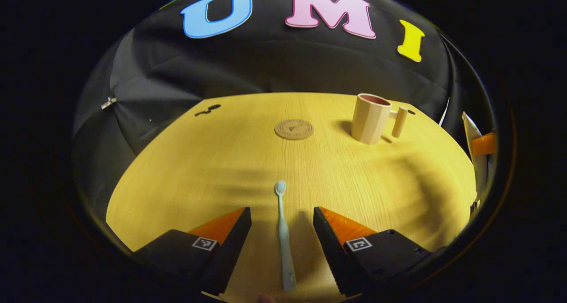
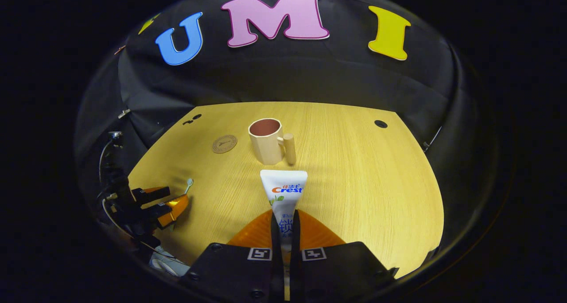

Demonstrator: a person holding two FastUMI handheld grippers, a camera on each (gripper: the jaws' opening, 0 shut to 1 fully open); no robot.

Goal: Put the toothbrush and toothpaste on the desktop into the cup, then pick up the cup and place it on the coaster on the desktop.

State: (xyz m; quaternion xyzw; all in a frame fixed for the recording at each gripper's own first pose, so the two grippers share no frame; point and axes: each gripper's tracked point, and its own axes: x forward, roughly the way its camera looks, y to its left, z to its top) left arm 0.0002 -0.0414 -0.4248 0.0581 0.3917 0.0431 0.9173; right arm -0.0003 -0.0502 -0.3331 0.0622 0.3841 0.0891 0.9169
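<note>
Wooden desktop (image 1: 212, 161) carried the cup (image 1: 370, 118), which stood upright near the far edge, with the round coaster (image 1: 293, 129) apart to its side. The left gripper (image 1: 282, 225) was wide open, and the toothbrush (image 1: 283, 236) lay flat between its fingers, touching neither. The right gripper (image 2: 283, 225) was closed tightly on the toothpaste (image 2: 283, 192), whose flat end pointed toward the cup (image 2: 266, 141) just beyond it.

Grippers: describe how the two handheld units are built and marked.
Each gripper, left and right, has two wedge-shaped fingers on blocky black housings with screw holes. A square black-and-white marker sits on each finger base. In the right gripper view, thin cables trail from the left gripper.
</note>
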